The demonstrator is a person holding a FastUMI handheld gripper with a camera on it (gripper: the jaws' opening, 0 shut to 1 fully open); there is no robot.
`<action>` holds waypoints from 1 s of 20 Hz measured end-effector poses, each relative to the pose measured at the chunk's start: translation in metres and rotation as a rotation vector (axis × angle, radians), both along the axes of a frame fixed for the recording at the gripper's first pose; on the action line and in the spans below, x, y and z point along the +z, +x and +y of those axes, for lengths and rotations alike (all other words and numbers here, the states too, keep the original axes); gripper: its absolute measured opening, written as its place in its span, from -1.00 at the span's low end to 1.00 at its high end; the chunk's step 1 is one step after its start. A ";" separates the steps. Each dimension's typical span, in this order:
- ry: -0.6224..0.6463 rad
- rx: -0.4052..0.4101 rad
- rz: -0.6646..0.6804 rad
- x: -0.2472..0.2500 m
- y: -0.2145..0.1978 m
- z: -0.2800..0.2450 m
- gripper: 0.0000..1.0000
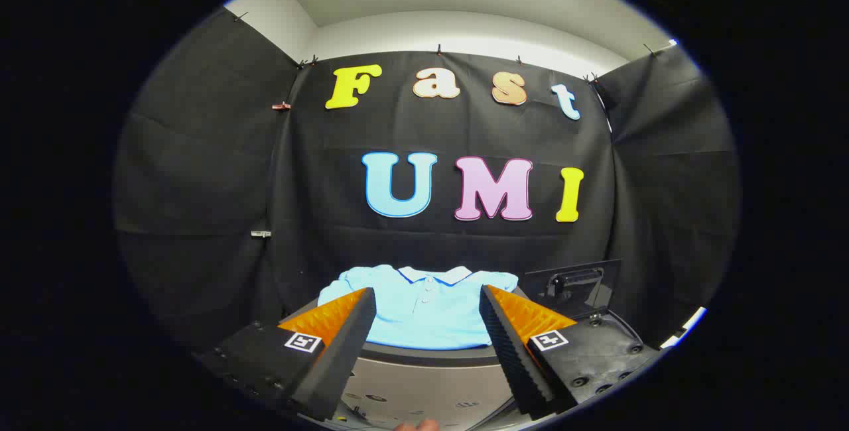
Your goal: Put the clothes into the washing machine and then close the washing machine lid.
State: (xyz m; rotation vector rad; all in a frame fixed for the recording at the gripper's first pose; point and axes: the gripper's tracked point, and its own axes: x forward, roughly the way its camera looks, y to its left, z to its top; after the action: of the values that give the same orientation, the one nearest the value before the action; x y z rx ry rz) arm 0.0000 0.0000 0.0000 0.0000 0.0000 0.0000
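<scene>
A light blue polo shirt (424, 311) with a white collar lies flat on a dark surface just beyond my fingers, its collar toward the black cloth wall. My gripper (428, 302) is open, its fingers spread wide on either side of the shirt's lower part, with nothing between them. To the right of the shirt a dark panel with a handle (574, 285) stands upright; it looks like the washing machine's raised lid, though I cannot be sure.
Below the shirt's surface a pale grey front panel (424, 388) with small marks shows between my fingers. The black cloth wall (199, 185) encloses the booth on three sides. A fingertip of a person (418, 426) shows under the gripper.
</scene>
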 end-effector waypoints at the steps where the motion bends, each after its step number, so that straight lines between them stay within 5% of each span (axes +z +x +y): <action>1: 0.000 0.003 0.005 -0.001 0.000 0.000 0.96; 20: -0.005 0.002 0.038 -0.024 0.011 0.005 0.96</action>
State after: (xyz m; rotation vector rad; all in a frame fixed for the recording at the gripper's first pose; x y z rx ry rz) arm 0.0106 0.0045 -0.0235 -0.0052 0.0382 0.0017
